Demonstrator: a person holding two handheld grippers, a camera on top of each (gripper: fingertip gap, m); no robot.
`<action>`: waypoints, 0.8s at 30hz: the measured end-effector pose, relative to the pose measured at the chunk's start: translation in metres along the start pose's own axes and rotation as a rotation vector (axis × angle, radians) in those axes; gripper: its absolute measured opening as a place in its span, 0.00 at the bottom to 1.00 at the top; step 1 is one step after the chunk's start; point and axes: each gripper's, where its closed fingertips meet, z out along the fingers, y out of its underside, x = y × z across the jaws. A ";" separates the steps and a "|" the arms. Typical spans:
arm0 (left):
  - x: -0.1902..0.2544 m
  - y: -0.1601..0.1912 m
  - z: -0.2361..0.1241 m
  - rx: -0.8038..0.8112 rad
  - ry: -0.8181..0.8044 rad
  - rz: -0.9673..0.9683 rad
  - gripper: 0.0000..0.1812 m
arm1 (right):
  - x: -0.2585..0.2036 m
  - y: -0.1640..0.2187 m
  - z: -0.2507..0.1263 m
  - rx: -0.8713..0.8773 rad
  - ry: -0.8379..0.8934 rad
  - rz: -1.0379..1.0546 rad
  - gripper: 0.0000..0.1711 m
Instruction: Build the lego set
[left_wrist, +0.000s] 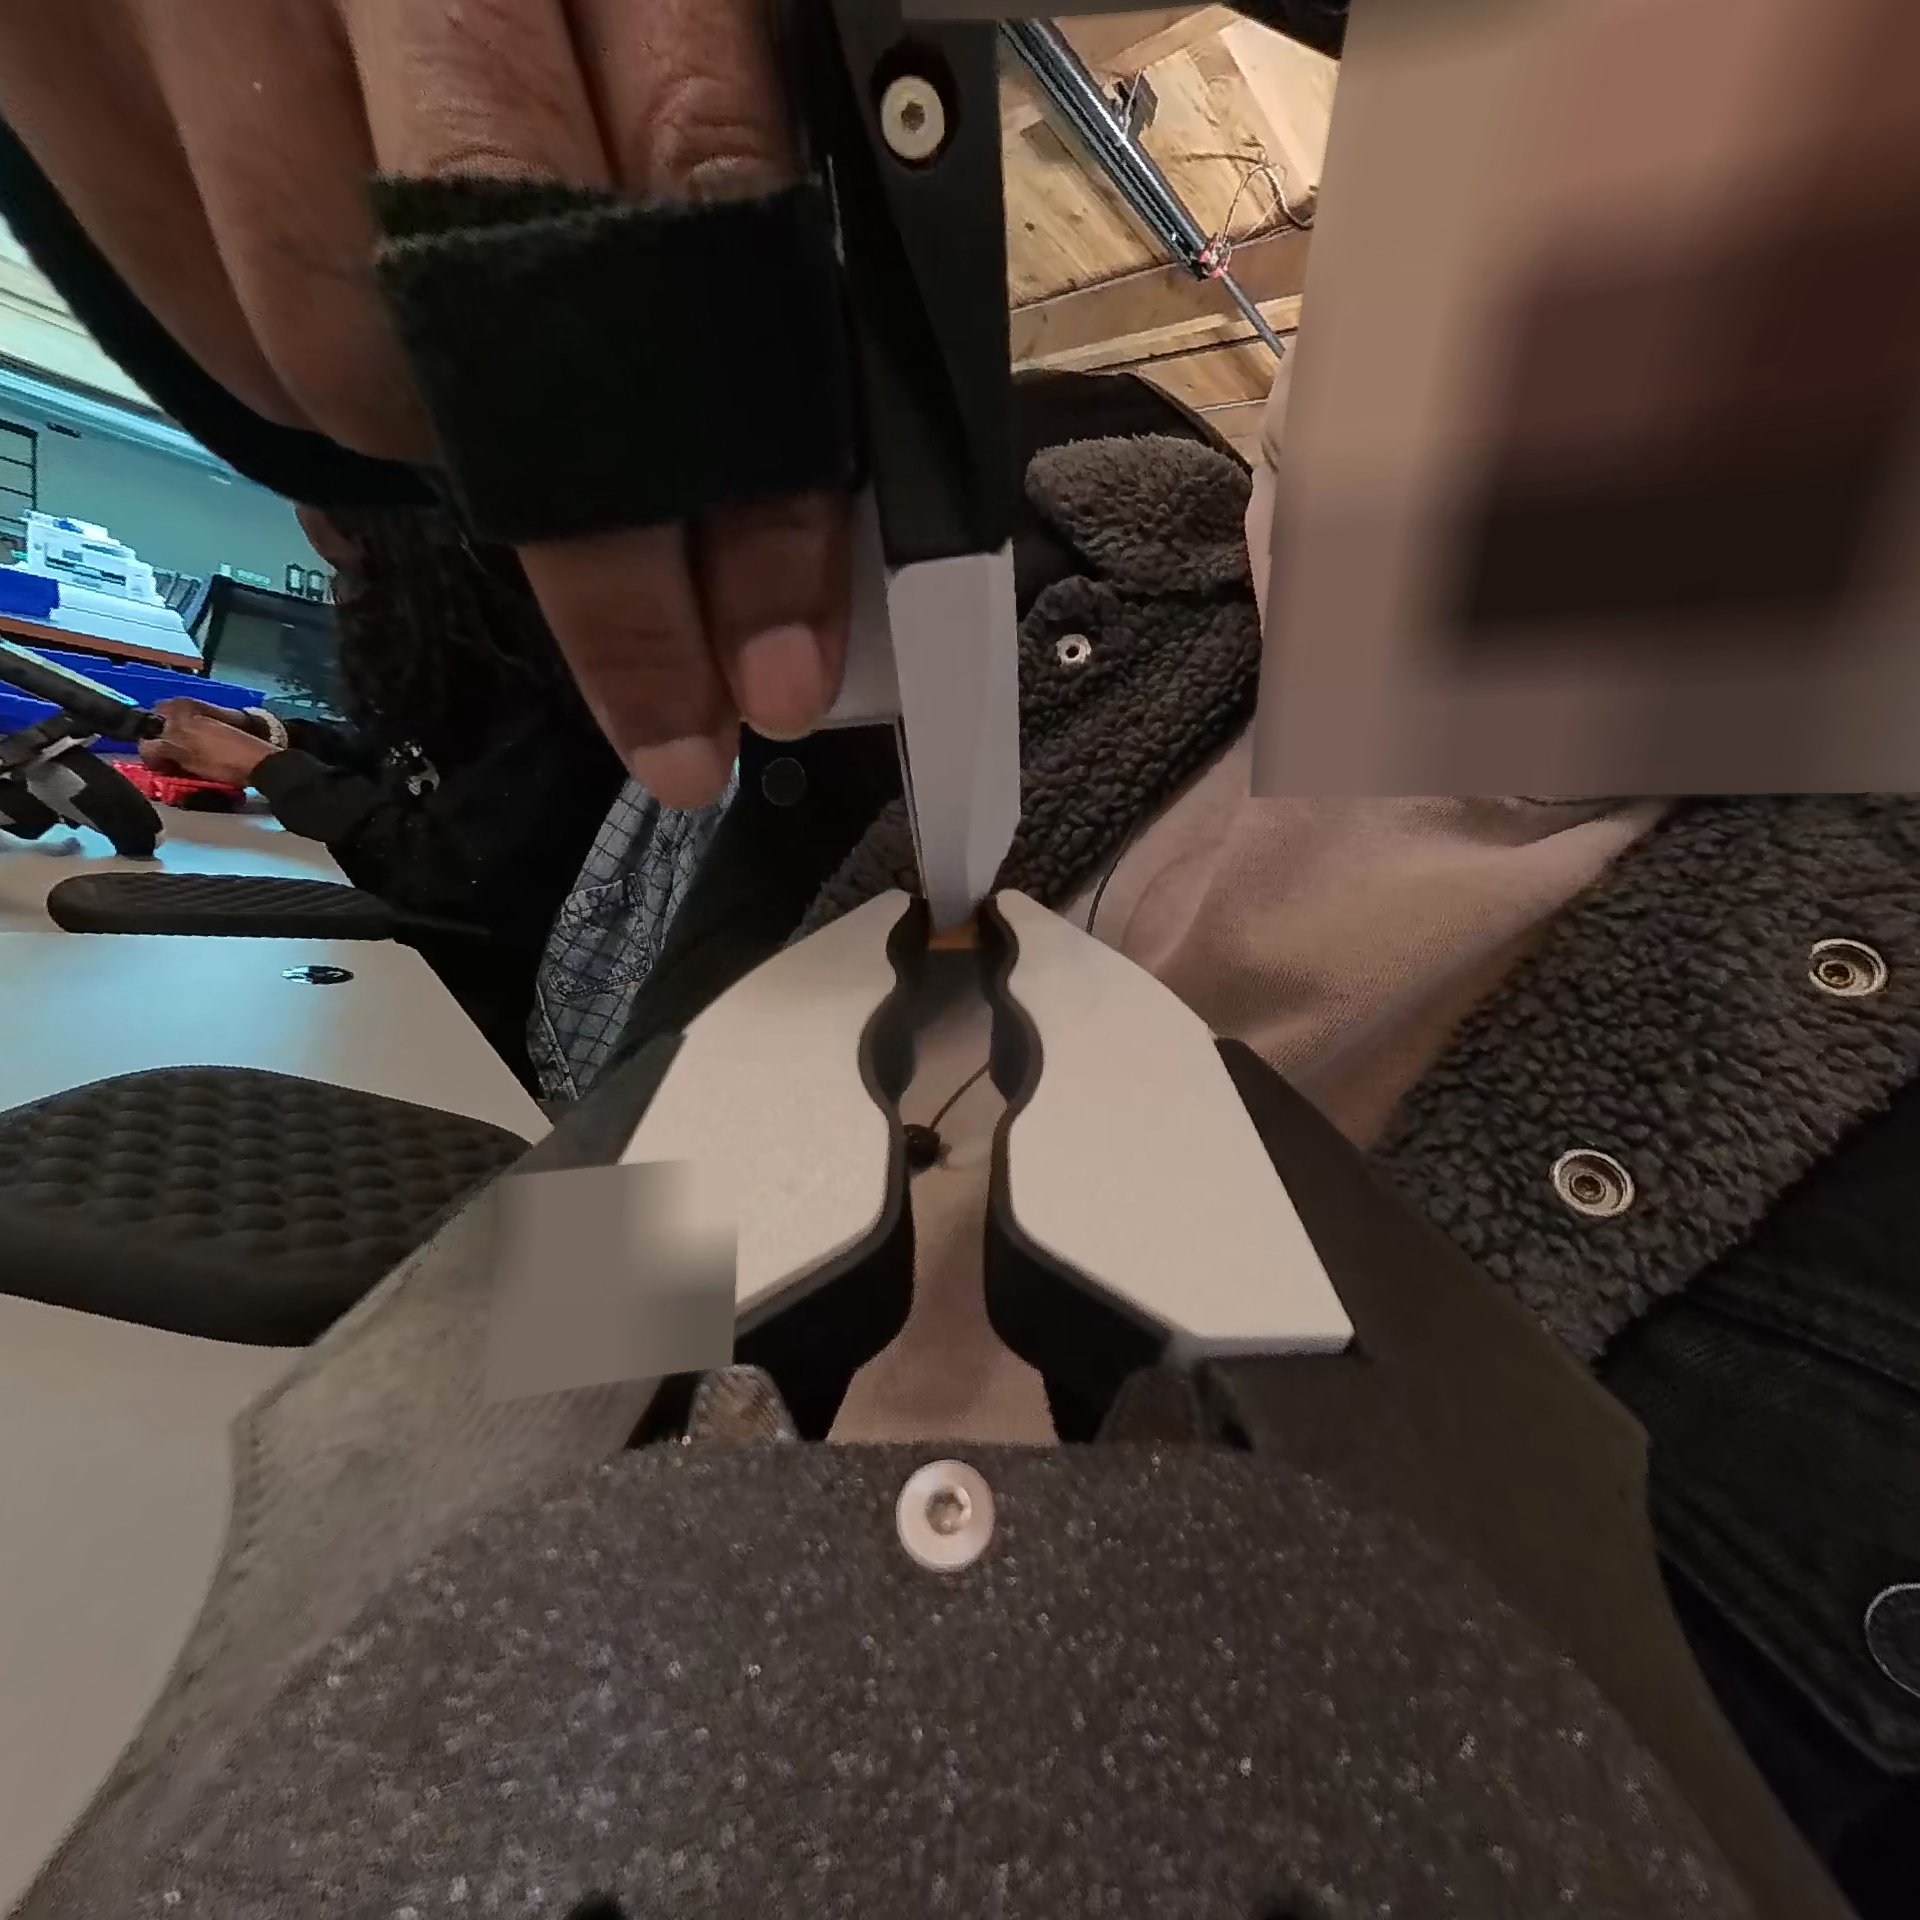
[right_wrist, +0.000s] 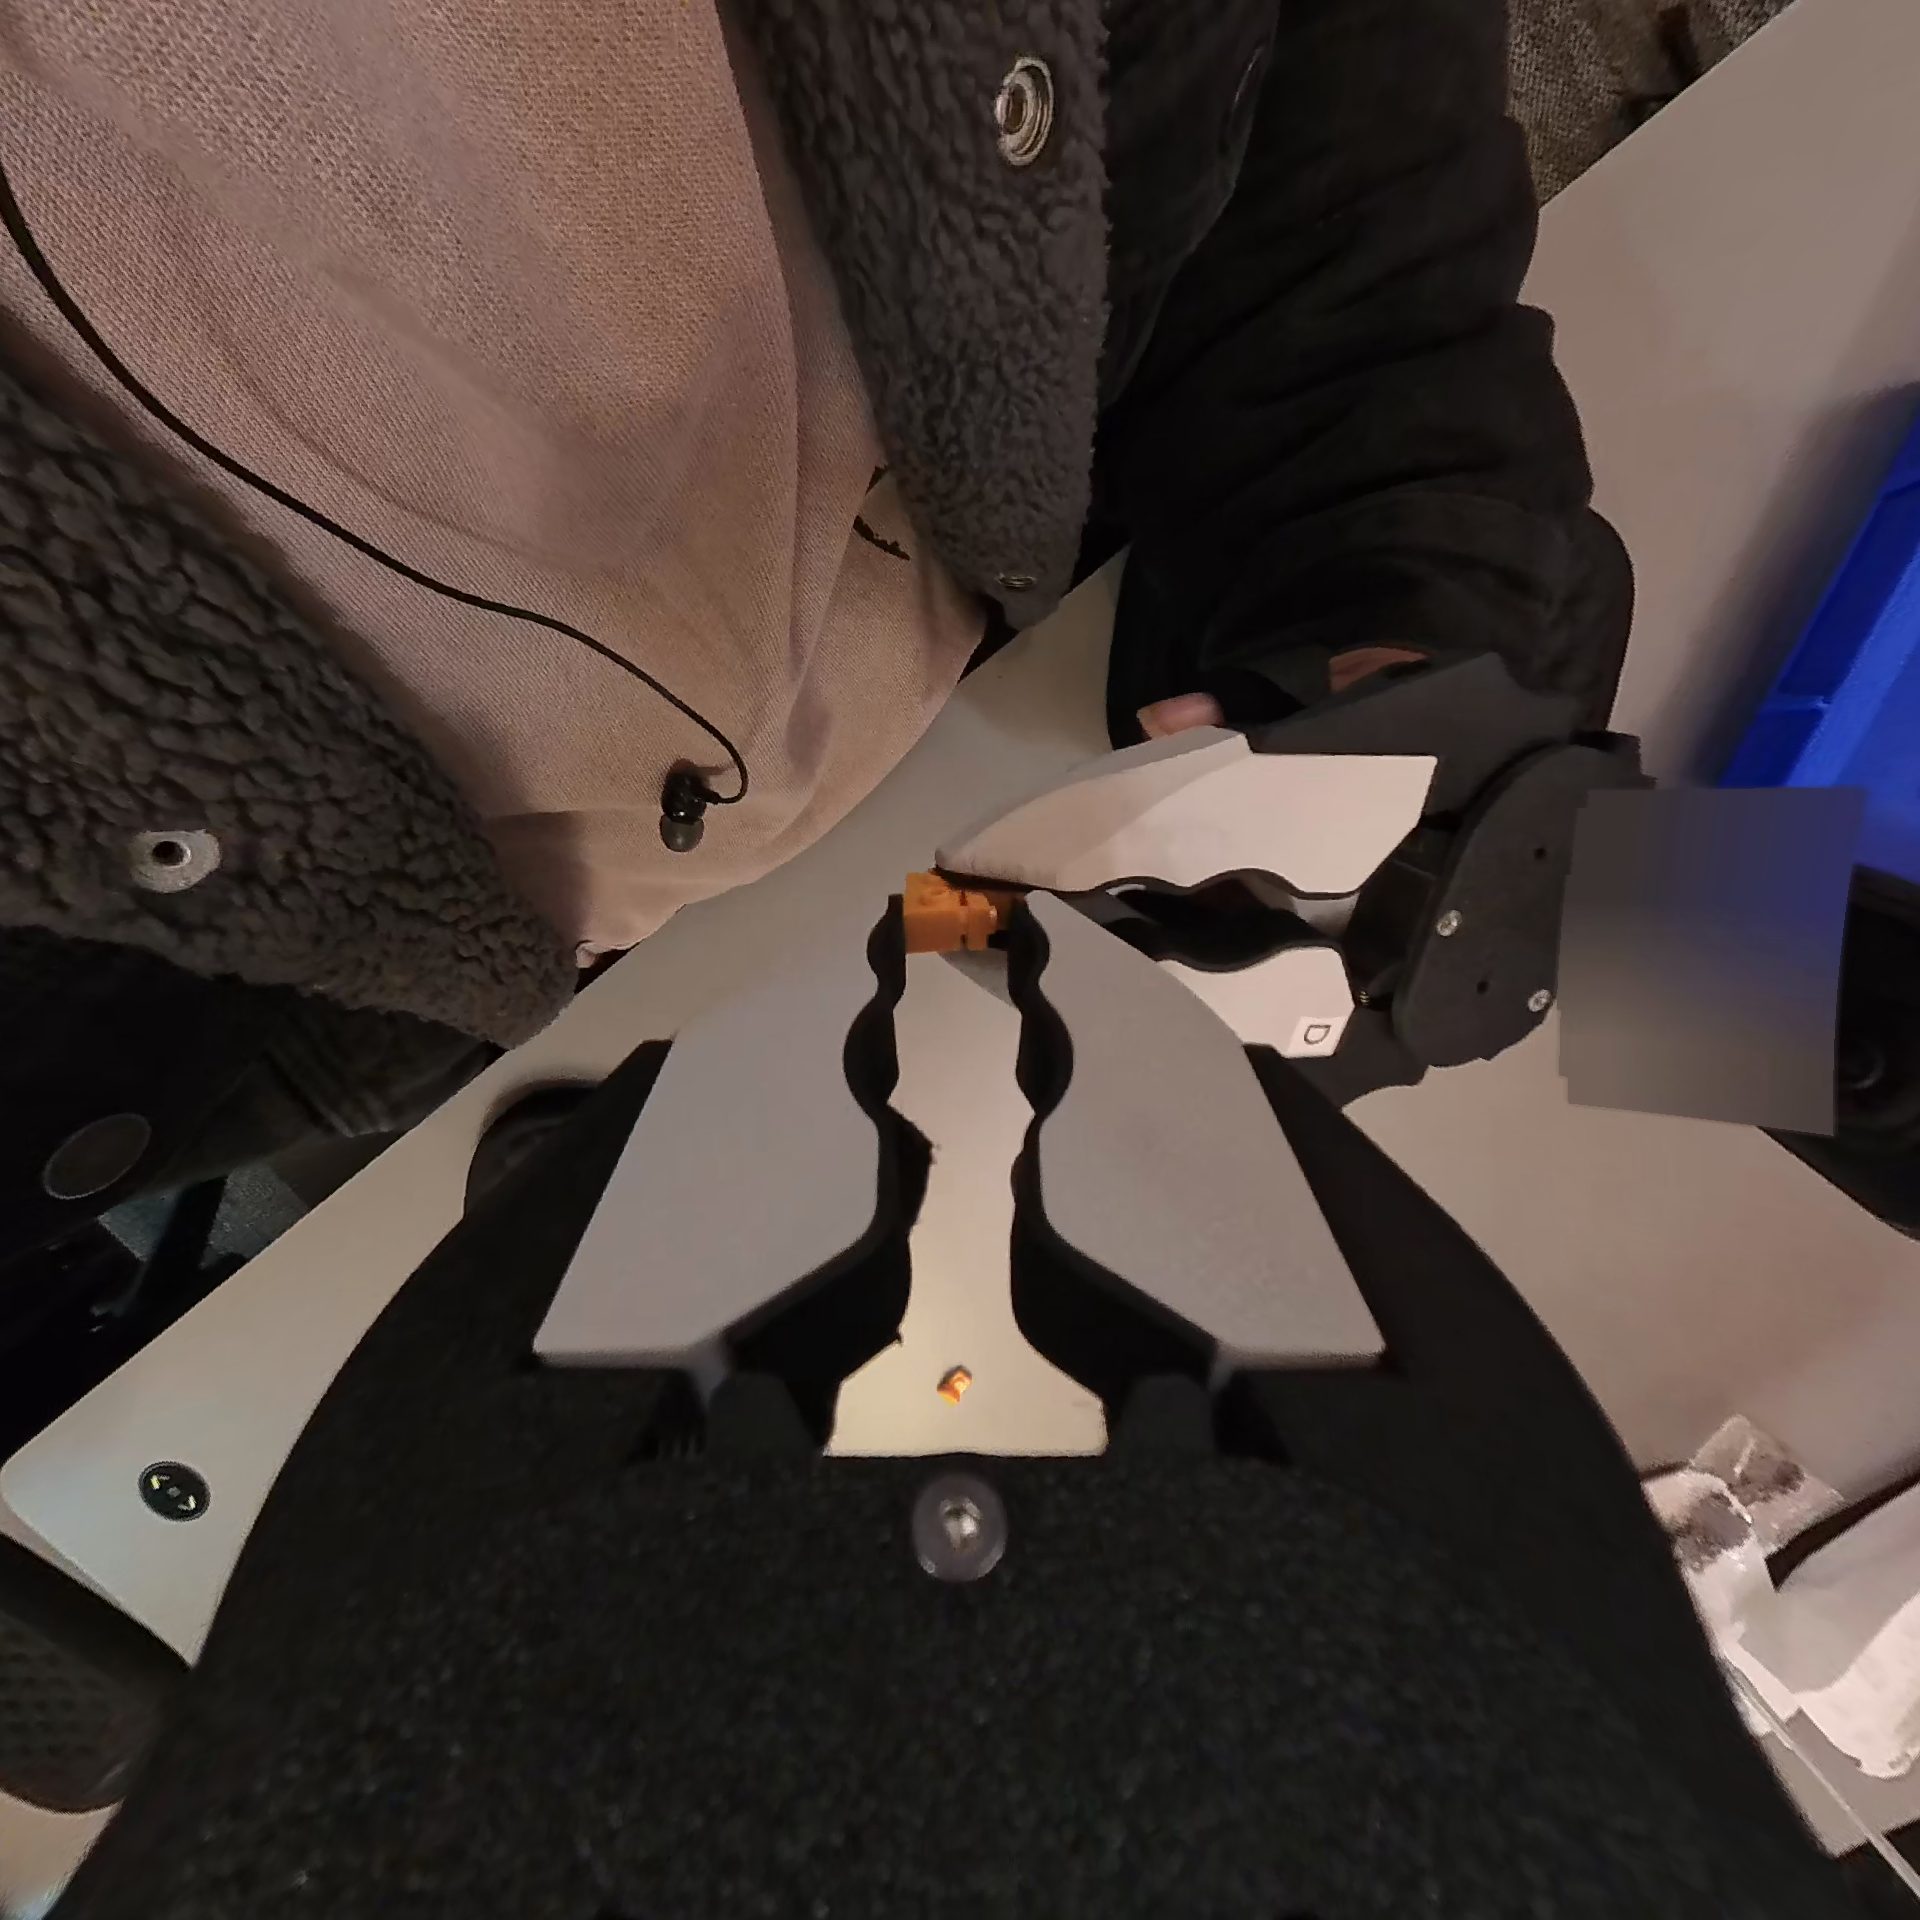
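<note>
1. Orange lego assembly (right_wrist: 948, 912): a small cluster of orange bricks held in the air above the grey worktop (right_wrist: 1714, 343), in front of the person's torso and well clear of the surface.
2. Right gripper (right_wrist: 951, 925): its fingers are nearly closed, pinching the orange lego assembly at their tips.
3. Left gripper (left_wrist: 953, 928): seen in the right wrist view entering from the right, its upper finger (right_wrist: 1143, 810) touches the top of the assembly. In its own view the fingers are closed to a narrow gap round a sliver of orange, with one finger of the right gripper coming down edge-on from above.
4. Loose orange piece (right_wrist: 954, 1385): lies alone on the worktop below the right gripper.
5. Likely faults: both grips sit at the very fingertips, so uneven squeezing or a slight twist could pop the bricks apart or flick the assembly down onto the worktop or the person's lap; misaligned studs would leave the joint unseated.
6. Hard to make out: the number of bricks and their stud alignment. Whether the left gripper bears real clamping force cannot be told. A crumpled clear bag (right_wrist: 1766, 1558) is cut off at the lower right.
</note>
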 end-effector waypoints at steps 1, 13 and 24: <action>0.001 0.001 0.000 -0.007 0.003 0.001 0.05 | -0.001 -0.001 0.001 0.008 -0.004 0.002 0.11; -0.006 -0.019 -0.015 0.121 -0.069 0.019 0.08 | 0.016 0.004 -0.017 0.104 0.181 0.026 0.11; -0.018 -0.023 -0.021 0.127 -0.141 0.002 0.04 | 0.036 0.015 -0.027 0.230 0.602 -0.003 0.10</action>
